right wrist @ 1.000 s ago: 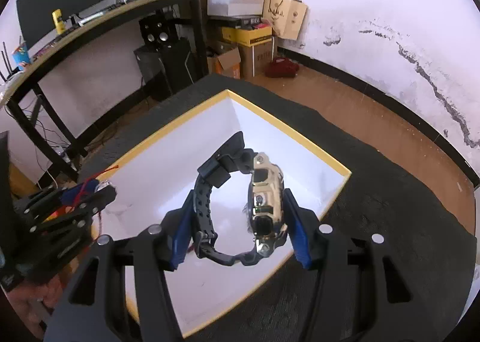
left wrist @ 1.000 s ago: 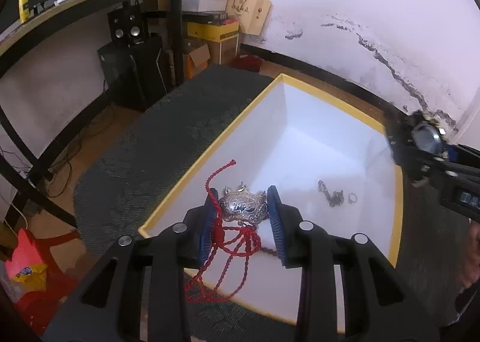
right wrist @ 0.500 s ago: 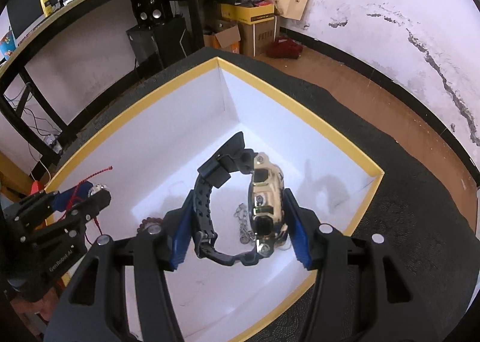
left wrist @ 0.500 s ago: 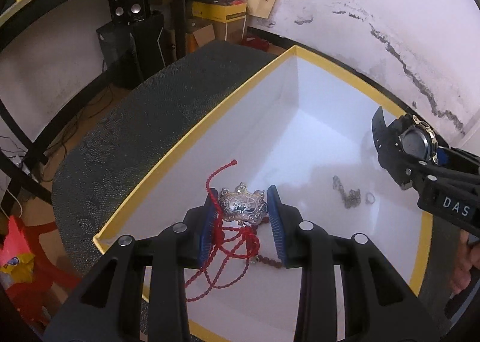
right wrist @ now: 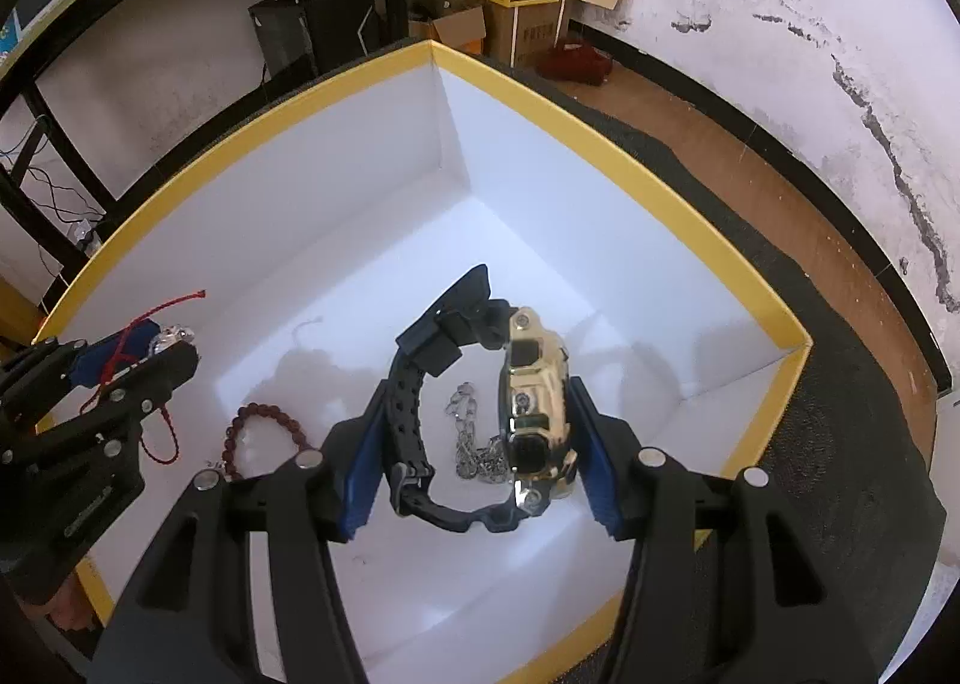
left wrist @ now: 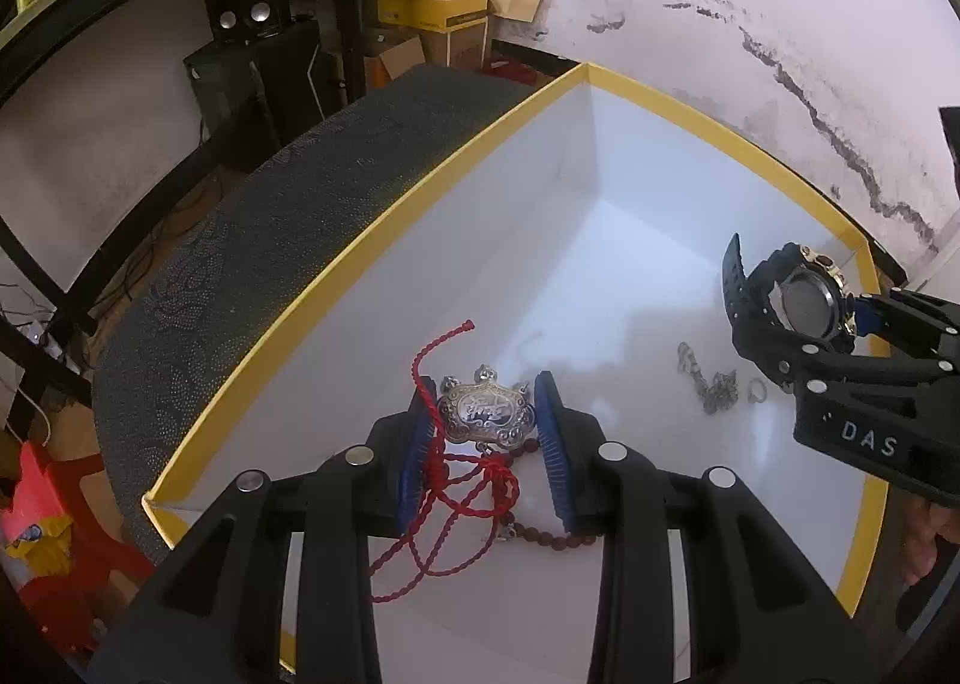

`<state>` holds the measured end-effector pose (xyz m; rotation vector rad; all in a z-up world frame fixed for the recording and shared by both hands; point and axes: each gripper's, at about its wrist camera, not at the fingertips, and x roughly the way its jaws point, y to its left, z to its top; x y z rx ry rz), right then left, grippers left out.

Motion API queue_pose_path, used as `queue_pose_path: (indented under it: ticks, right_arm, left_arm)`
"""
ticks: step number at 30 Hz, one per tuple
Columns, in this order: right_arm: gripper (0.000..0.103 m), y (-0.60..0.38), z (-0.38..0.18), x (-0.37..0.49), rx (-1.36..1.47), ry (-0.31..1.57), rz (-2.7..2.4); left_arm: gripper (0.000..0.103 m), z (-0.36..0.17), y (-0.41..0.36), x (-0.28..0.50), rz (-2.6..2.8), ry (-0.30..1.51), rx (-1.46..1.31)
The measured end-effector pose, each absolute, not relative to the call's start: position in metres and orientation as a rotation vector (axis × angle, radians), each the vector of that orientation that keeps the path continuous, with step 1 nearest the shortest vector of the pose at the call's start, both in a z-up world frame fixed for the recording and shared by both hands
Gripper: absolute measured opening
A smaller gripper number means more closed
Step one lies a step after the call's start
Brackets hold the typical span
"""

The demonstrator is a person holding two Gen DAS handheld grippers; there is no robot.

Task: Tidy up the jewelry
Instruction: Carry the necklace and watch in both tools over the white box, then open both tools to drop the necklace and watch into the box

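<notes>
Over white box (left wrist: 630,240) | right tongs (left wrist: 840,324), lettered "DAS", pinch watch (right wrist: 528,384) | left tongs (left wrist: 483,426) pinch pendant (left wrist: 486,411), seemingly silver

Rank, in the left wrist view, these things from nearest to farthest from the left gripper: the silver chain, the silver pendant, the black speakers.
From the left gripper:
1. Silver pendant: clamped between its blue pads.
2. Silver chain: to the right, on the box floor.
3. Black speakers: far off, upper left, under the desk.
</notes>
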<state>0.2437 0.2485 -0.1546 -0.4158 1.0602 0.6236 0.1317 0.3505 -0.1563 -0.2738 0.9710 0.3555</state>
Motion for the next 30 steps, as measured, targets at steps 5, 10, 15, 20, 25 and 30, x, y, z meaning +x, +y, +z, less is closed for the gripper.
queue_pose_path:
  ticks: [5, 10, 15, 20, 25, 30]
  right_arm:
    - [0.055, 0.253, -0.159, 0.246, -0.418, 1.057, 0.627]
    - [0.055, 0.253, -0.160, 0.246, -0.433, 1.051, 0.630]
    - [0.055, 0.251, -0.159, 0.245, -0.425, 1.047, 0.626]
    - [0.056, 0.249, -0.156, 0.243, -0.431, 1.035, 0.618]
    - [0.056, 0.249, -0.154, 0.242, -0.434, 1.026, 0.611]
    - [0.080, 0.249, -0.147, 0.245, -0.394, 1.019, 0.606]
  left_arm:
    - [0.033, -0.158, 0.349, 0.134, 0.353, 0.980, -0.269]
    - [0.033, -0.158, 0.349, 0.136, 0.354, 0.984, -0.262]
    - [0.033, -0.159, 0.347, 0.136, 0.359, 0.986, -0.258]
    - [0.033, -0.159, 0.348, 0.136, 0.361, 0.989, -0.265]
    - [0.035, -0.158, 0.347, 0.135, 0.367, 0.984, -0.262]
    - [0.077, -0.151, 0.348, 0.132, 0.371, 0.964, -0.270]
